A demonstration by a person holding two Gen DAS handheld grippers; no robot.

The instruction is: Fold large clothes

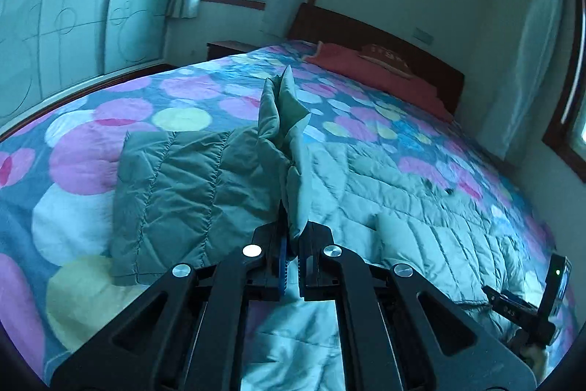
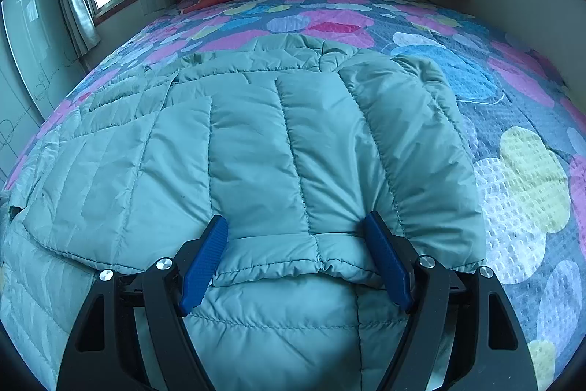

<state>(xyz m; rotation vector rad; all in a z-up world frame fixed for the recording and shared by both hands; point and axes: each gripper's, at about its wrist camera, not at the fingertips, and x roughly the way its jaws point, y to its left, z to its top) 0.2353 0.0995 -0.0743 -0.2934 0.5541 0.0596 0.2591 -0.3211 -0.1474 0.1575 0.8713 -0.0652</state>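
Quilted green puffer jacket point(image 2: 256, 149) lying spread across the flowered bedspread point(image 2: 527, 171). Left gripper point(image 1: 292, 244) pinching a raised fold toward twelve o'clock. Right gripper point(image 2: 296, 244) hovering wide apart, straddling the folded sleeve cuff point(image 2: 278, 257).

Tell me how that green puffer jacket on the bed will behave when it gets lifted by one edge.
The puffer jacket will probably drape and sag: the edge pinched in the left tool already stands up in loose folds. Its quilted, puffy panels suggest it is light for its bulk. The smooth, faintly shiny shell may slip from a shallow pinch.
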